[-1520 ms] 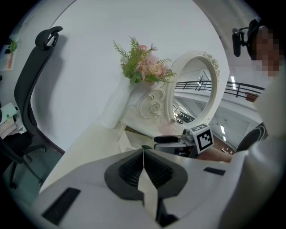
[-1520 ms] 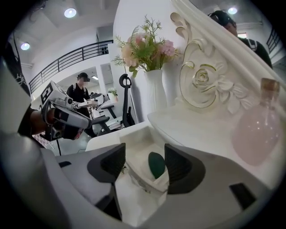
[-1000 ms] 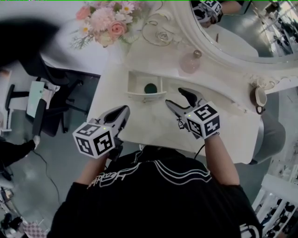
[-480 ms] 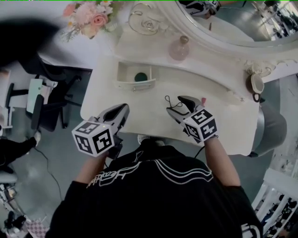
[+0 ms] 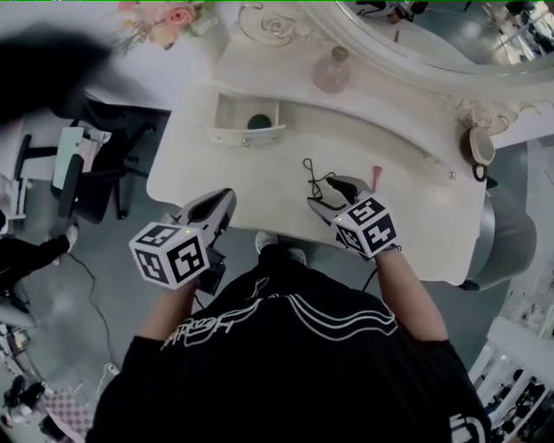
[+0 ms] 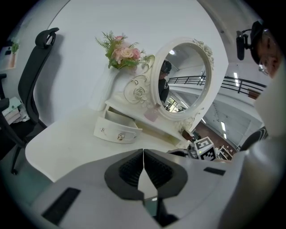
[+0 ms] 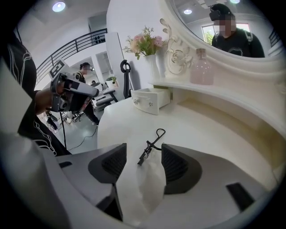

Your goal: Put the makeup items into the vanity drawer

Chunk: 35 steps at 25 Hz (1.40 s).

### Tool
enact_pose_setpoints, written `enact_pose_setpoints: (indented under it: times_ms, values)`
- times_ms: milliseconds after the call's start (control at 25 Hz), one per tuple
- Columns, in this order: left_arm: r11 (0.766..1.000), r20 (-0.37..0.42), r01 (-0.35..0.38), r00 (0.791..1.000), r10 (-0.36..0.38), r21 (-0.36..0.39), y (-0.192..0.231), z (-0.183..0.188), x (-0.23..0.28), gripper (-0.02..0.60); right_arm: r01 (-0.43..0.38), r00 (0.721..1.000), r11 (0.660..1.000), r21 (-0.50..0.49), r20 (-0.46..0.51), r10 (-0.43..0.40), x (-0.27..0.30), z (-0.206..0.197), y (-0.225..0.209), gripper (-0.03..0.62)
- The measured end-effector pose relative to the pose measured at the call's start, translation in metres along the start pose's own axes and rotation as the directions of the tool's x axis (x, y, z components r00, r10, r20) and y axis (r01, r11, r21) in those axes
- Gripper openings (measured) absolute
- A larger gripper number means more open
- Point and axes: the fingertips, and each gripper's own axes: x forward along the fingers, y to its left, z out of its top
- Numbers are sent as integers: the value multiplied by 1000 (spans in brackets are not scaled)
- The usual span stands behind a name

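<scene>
- This is looking like a staged dressing corner inside a large open hall, not a lived-in home.
- A white vanity table is standing on bare grey floor, its ornate oval mirror rising at 1 o'clock in the head view.
- Pink flowers at 11 o'clock and a pink bottle at 12 are dressing it.
- A black office chair is sitting at 9 o'clock in the left gripper view.
- A railed gallery and a ceiling spotlight are showing at 10 to 11 o'clock in the right gripper view.
</scene>
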Motion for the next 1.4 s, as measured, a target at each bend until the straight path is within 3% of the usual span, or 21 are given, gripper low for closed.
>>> enact_pose_setpoints:
  times_ms: [560,760,1080,1400]
  values:
    - [997,18,-77,997,77,-29,-7,-24,-6,25,17,1000,1000,15,-17,-16,19,-14,-1,96]
    - [995,32,-96,995,98,-40,-8,-23,-8,25,18,1000,1000,24,-20,-17,17,-17,-1,79]
    - [998,9,-46,999,46,-33,-4,-21,-1,25,46,999,998,54,-17,-45,16,-8,-4,52]
    - [999,-16,0,1000,-1,-35,16,-7,2,25,43,998,997,61,49,-46,4,37,9,51]
